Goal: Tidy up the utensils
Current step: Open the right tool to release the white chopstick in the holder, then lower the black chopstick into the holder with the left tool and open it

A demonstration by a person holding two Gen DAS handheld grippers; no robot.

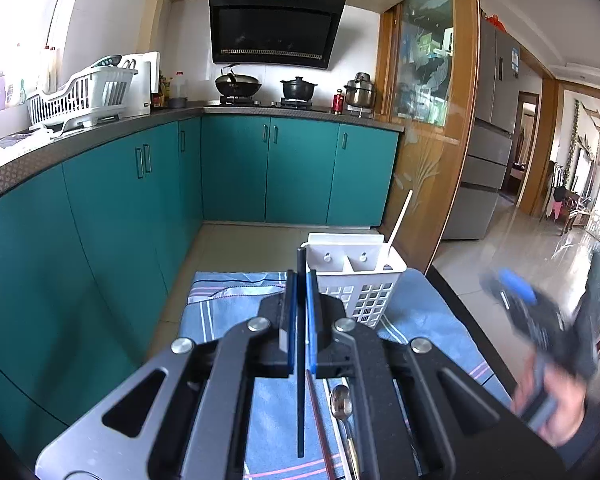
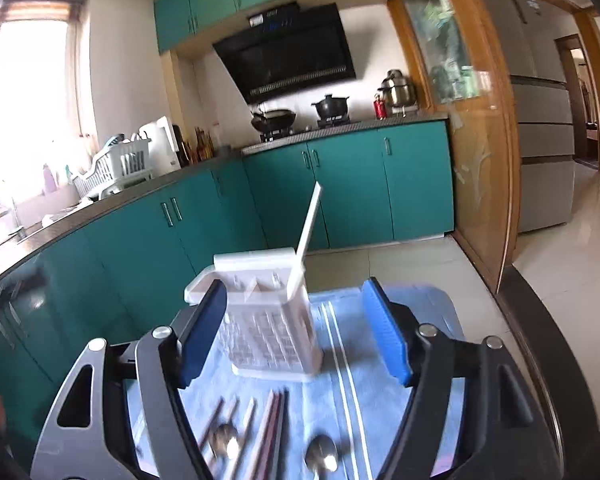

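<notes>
Left wrist view: our left gripper, jaws clamped on a black chopstick held upright, its tip just beside the caddy rim. Caddy: white, slotted, on the striped cloth near the counter's far edge; a white stick leans in its right compartment. Spoon on the cloth below. Right wrist view: our right gripper, jaws wide apart, caddy between them, untouched. Chopsticks and spoons lie near, blurred. Floor open beyond the cloth.

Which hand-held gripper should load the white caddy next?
Left. The left hand-held gripper already grips a black chopstick near the white caddy; the right hand-held gripper is open, empty.
</notes>
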